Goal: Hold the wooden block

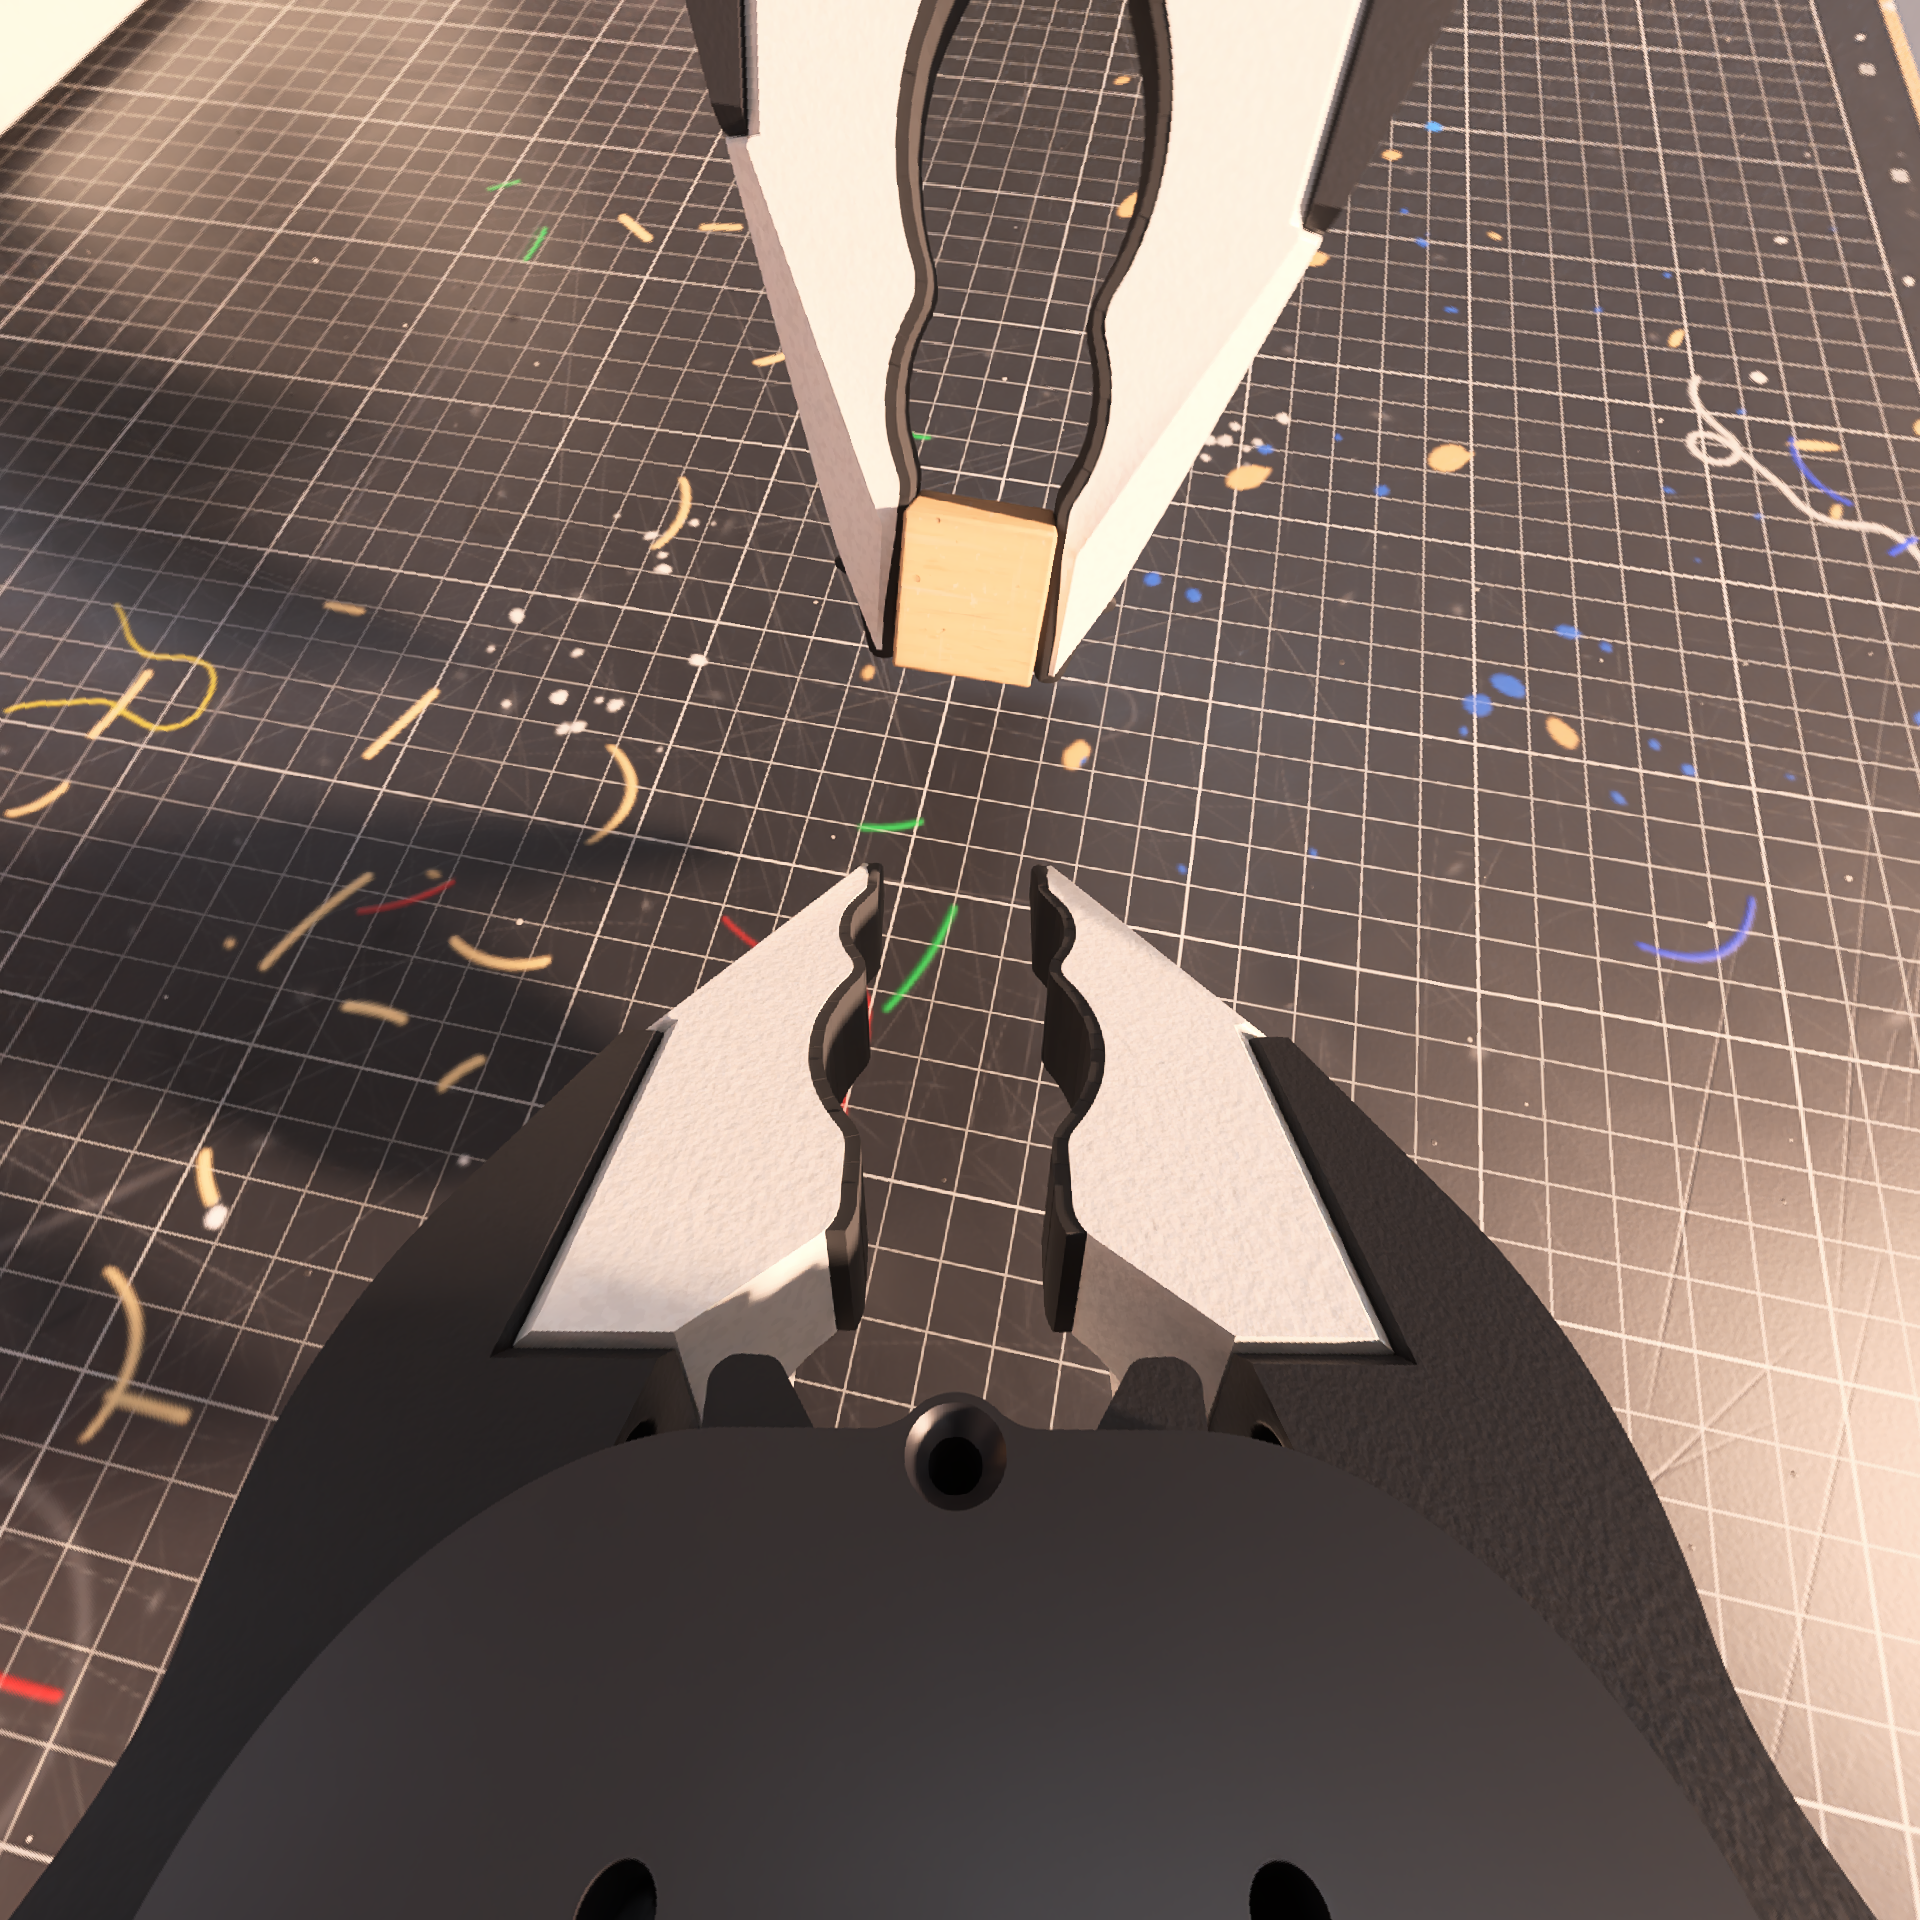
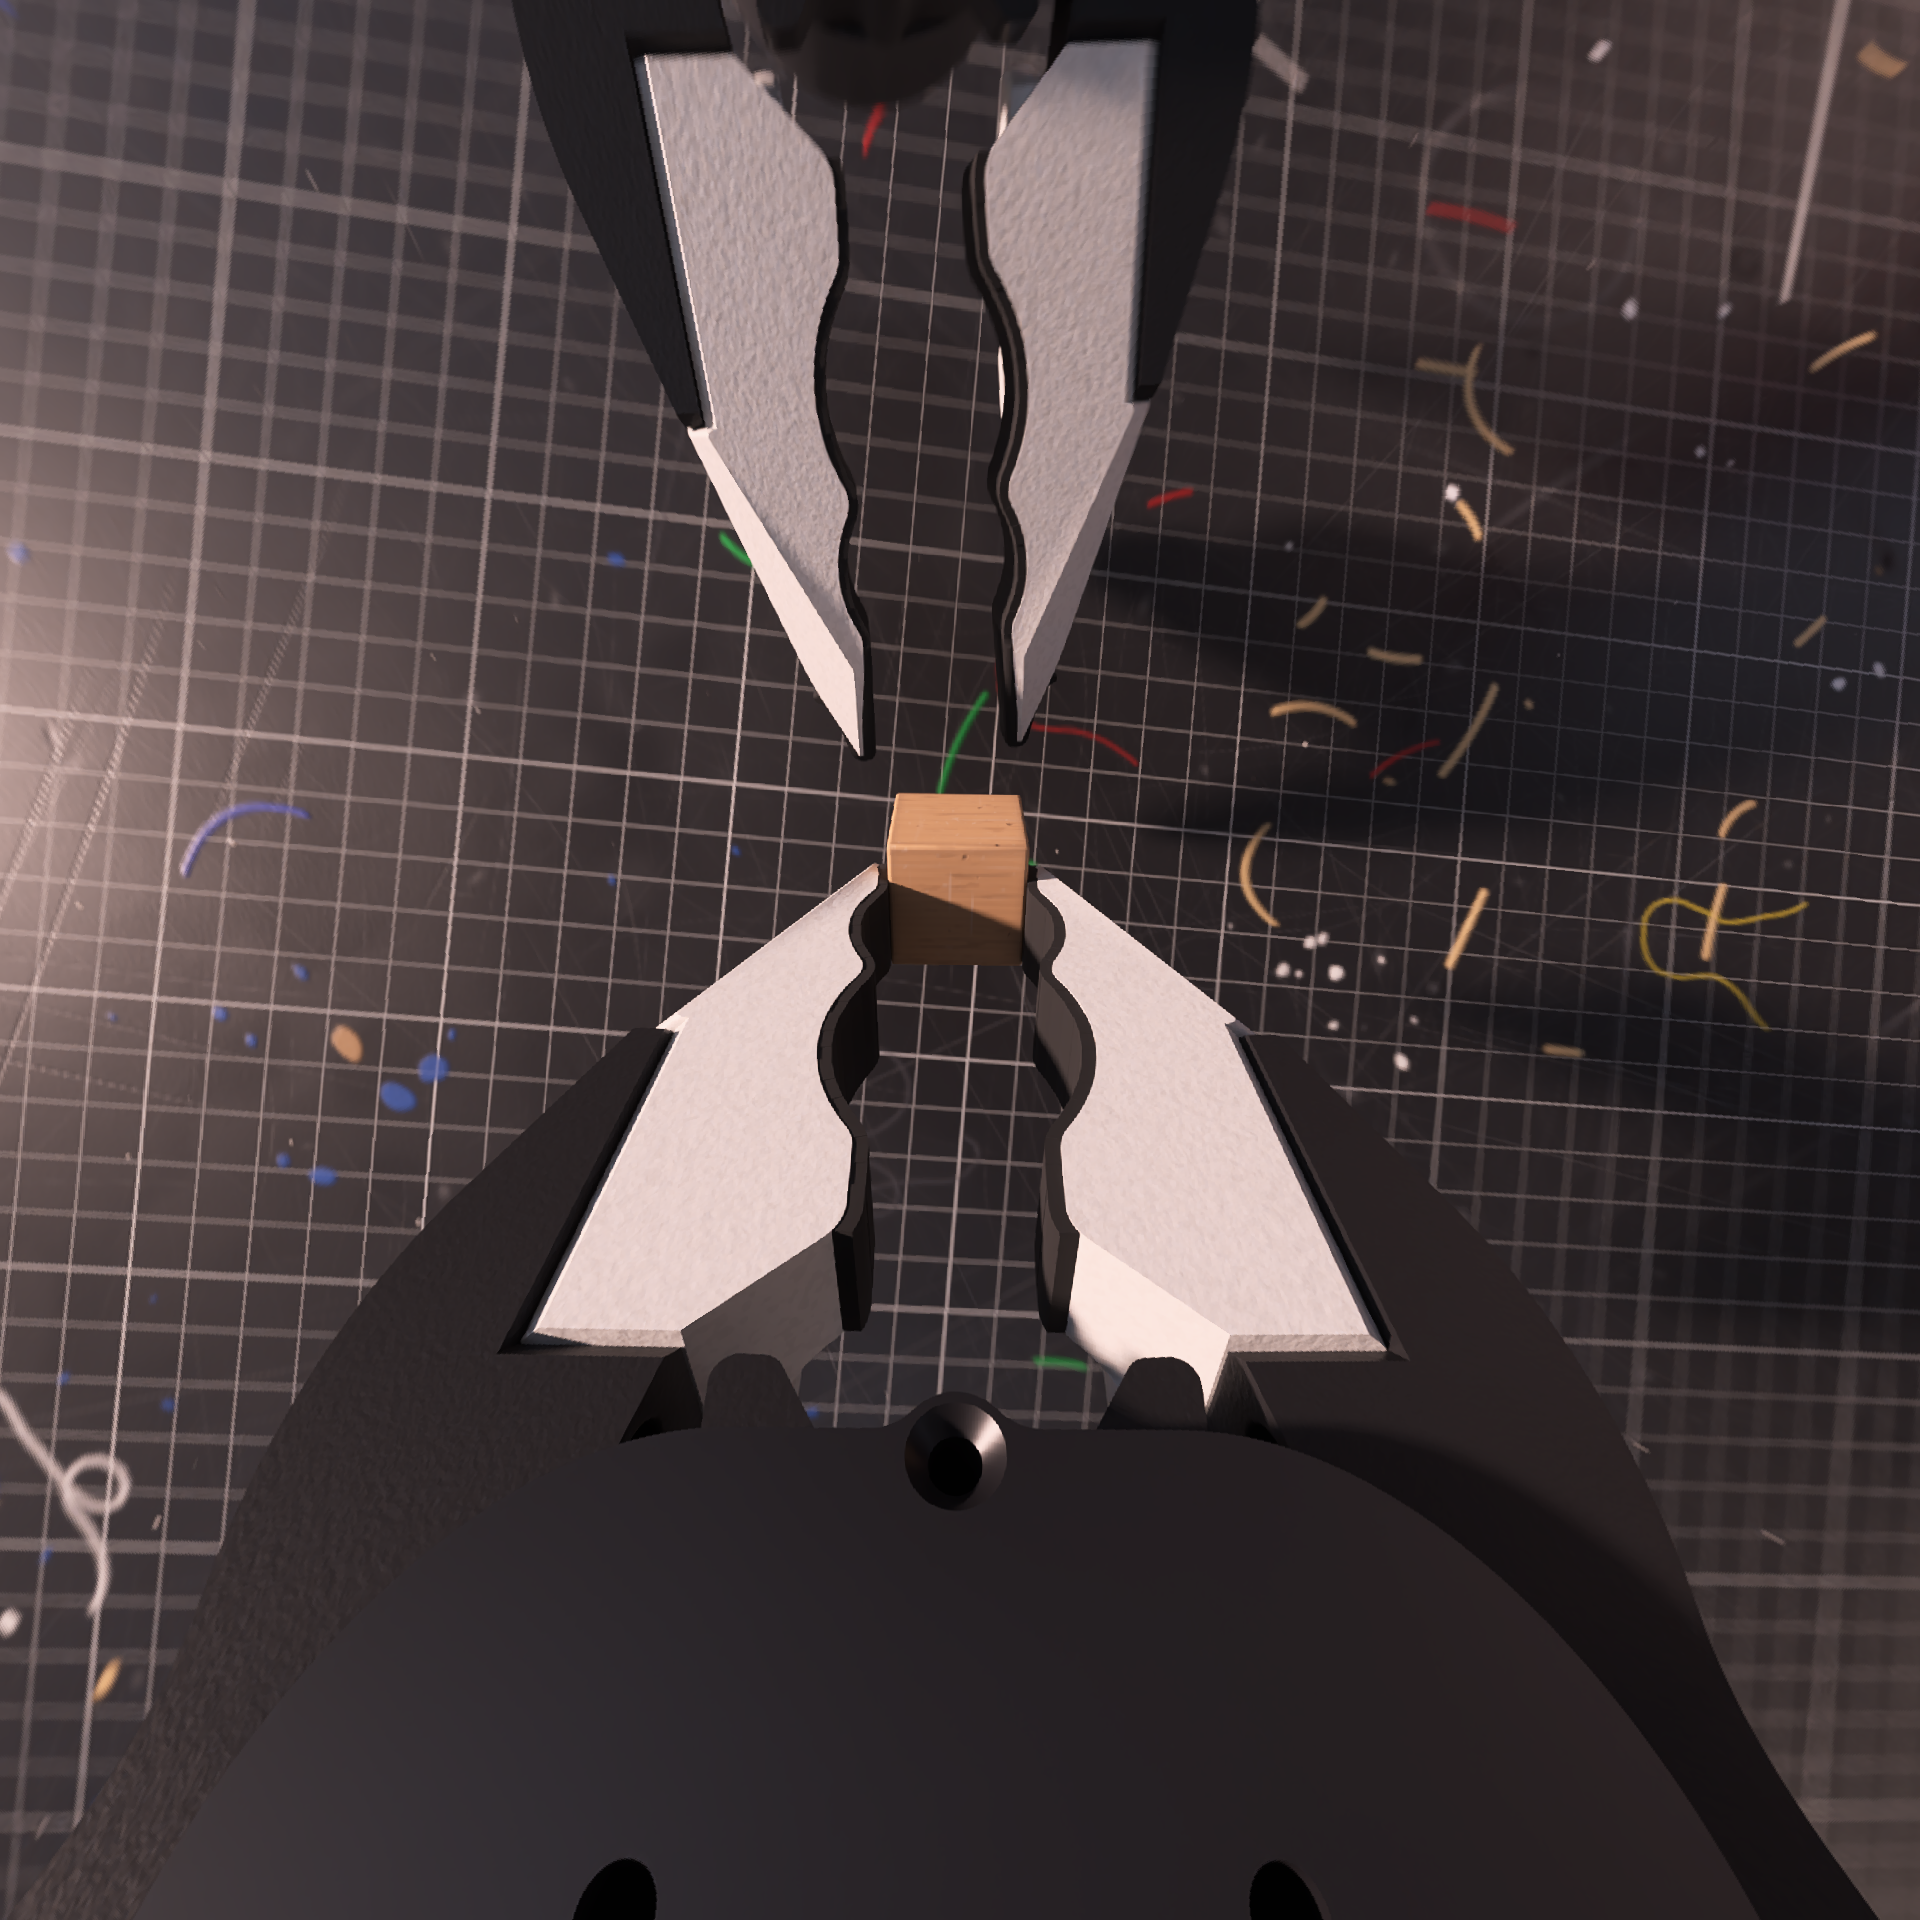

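Note:
A small light wooden block [image 2: 956,883] sits between the fingertips of my right gripper [image 2: 958,881], which is shut on it by its two side faces. In the left wrist view the same block [image 1: 971,592] shows at the tips of the right gripper [image 1: 966,663], which reaches in from the top. My left gripper [image 1: 956,875] is open and empty, its tips a short way in front of the block and facing it. It shows in the right wrist view [image 2: 940,743] pointing at the block from the far side. I cannot tell if the block touches the mat.
A dark cutting mat [image 1: 416,520] with a white grid and paint flecks covers the surface. A pale table edge [image 1: 42,52] shows at the far left corner in the left wrist view.

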Robot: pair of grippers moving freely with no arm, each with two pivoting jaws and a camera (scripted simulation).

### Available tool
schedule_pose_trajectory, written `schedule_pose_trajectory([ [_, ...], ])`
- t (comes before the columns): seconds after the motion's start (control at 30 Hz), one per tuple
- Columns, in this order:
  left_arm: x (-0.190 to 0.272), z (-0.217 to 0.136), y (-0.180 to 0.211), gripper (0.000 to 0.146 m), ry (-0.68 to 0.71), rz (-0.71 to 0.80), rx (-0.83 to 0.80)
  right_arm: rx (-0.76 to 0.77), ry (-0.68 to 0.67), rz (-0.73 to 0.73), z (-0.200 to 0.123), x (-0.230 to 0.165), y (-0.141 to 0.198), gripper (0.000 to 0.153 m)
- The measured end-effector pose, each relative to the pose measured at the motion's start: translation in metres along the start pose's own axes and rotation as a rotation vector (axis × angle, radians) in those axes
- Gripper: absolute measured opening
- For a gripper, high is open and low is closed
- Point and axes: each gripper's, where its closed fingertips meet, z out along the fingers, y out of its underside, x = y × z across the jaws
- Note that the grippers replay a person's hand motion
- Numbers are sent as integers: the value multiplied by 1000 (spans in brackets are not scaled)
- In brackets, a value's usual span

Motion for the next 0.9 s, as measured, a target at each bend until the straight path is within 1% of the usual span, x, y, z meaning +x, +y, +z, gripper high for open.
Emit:
schedule_pose_trajectory([
  [0.07,-1,0,0,28,-4,-13,-4,-134,12,-48,0,1,-2,24],
  [0.13,-1,0,0,28,-6,-12,-7,-236,10,-75,0,2,-4,24],
  [0.23,0,0,-1,27,-6,-12,1,-319,-5,-102,0,2,-4,24],
  [0.47,-1,1,-2,26,-23,-17,31,-356,-70,-99,3,2,-6,24],
  [0.6,-1,1,-1,26,-19,-11,29,-353,-54,-122,3,2,-6,24],
  [0.77,-2,1,-1,27,-24,-16,23,-305,-99,-56,1,2,-4,24],
  [0.9,-2,2,-1,25,-23,-33,8,-372,-63,-132,3,2,-6,24],
])
